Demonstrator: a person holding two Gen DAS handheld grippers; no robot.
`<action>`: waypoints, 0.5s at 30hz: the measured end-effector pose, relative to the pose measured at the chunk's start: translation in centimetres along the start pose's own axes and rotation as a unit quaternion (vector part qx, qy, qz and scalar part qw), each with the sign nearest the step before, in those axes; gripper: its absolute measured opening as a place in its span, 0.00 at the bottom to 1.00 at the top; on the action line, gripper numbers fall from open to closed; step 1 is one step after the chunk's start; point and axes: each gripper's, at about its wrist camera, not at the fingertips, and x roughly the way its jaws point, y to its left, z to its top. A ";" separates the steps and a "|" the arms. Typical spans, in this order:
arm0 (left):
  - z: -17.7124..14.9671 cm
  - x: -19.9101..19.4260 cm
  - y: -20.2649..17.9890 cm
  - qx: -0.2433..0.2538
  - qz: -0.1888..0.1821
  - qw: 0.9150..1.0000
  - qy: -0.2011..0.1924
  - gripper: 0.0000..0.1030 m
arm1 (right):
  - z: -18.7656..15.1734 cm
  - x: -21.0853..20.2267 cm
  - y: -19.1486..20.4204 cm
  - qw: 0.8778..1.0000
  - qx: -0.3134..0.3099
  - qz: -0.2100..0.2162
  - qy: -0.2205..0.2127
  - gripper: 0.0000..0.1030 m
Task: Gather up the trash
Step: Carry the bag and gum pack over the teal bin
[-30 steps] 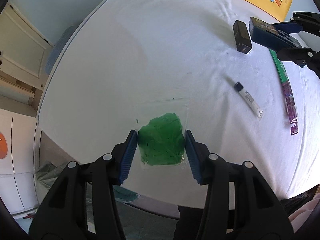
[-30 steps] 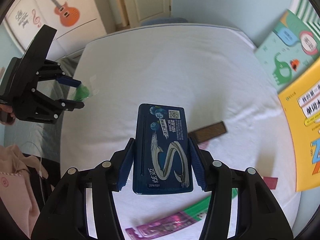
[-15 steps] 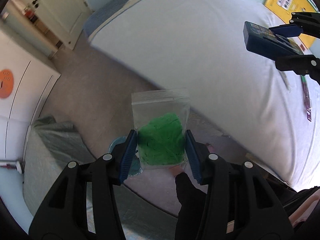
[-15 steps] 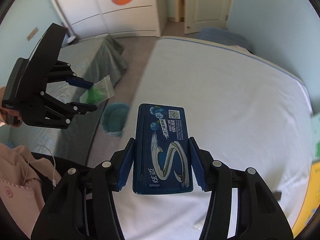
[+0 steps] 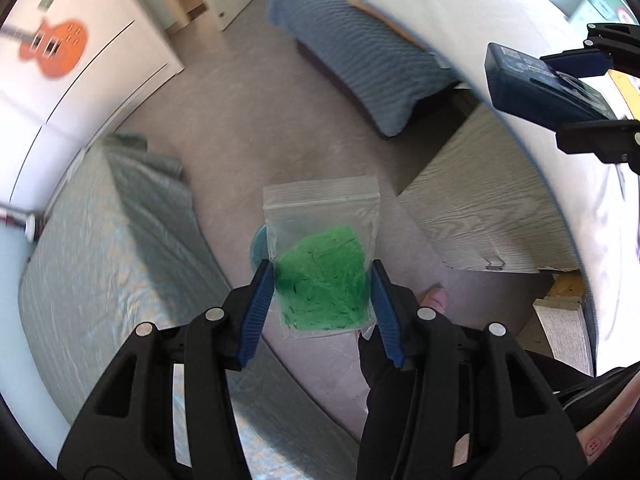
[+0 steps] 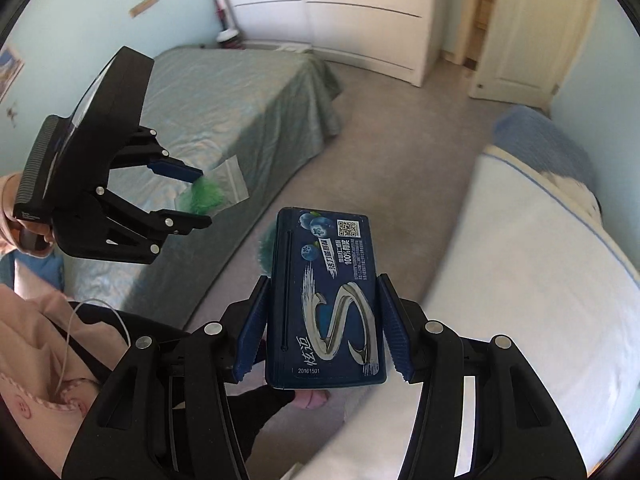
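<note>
While each gripper's jaws are clamped, left gripper (image 5: 322,300) on the bag (image 5: 322,264), right gripper (image 6: 320,324) on the pack (image 6: 326,304), the bin (image 5: 259,246) is glimpsed at 10 o'clock behind the bag, nearer the left.

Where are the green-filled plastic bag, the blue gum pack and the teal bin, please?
green-filled plastic bag (image 5: 322,284), left wrist view, on the green filling.
blue gum pack (image 6: 326,304), right wrist view, on its printed face.
teal bin (image 5: 259,246), left wrist view, on its visible rim.

Grey carpet floor (image 6: 384,152) runs between a bed with a green cover (image 6: 240,108) and a white mattress (image 6: 532,280). White wardrobe (image 6: 360,12) with an orange guitar sticker (image 5: 54,46), white door (image 6: 524,40) beyond.
</note>
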 end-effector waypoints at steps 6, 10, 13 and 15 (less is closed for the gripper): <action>-1.7 1.1 3.5 -0.042 0.004 0.999 0.006 0.45 | 3.8 2.9 2.8 0.999 -0.045 0.024 0.017 0.52; -3.2 1.9 6.0 -0.068 0.004 0.998 0.013 0.45 | 5.9 4.8 4.4 0.996 -0.068 0.039 0.030 0.52; -4.1 2.4 7.8 -0.084 0.001 0.996 0.019 0.45 | 7.0 6.4 5.5 0.995 -0.080 0.050 0.037 0.52; -4.5 2.8 8.9 -0.090 0.001 0.996 0.021 0.45 | 7.7 7.3 6.0 0.994 -0.086 0.056 0.042 0.52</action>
